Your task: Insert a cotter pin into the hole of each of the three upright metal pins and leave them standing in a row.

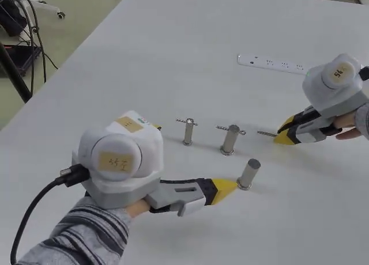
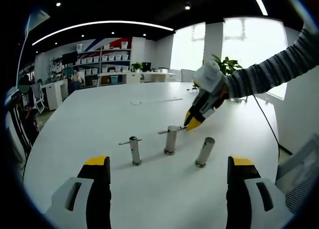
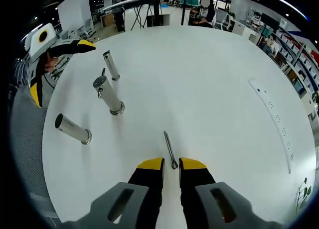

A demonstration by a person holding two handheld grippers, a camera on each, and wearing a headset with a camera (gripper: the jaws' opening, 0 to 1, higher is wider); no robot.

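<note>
Here we are at the white surface (image 1: 173, 52), three metal pins standing on it in a loose row. The far metal pin (image 1: 188, 133) has a first cotter pin (image 1: 183, 121) through its top, sticking out on both sides. The middle metal pin (image 1: 230, 140) carries a second cotter pin (image 1: 222, 127) the same way. The near metal pin (image 1: 249, 174), closest to the person, stands with its top bare.

The left claw (image 2: 168, 162) is released, its jaws spread wide, and its own view looks between them at all three pins. From overhead, one yellow tip sits low on the surface just beside the base of the near metal pin. I can't tell whether they touch.

Over on the other side, the right claw (image 3: 172, 163) is clenched on the loose cotter pin (image 3: 168, 144). It grips the looped end, with the straight legs pointing out ahead of the tips. It holds the loose cotter pin off to the side of the row, aimed towards the middle metal pin. A white power strip (image 1: 271, 63) lies further back, well apart from everything.
</note>
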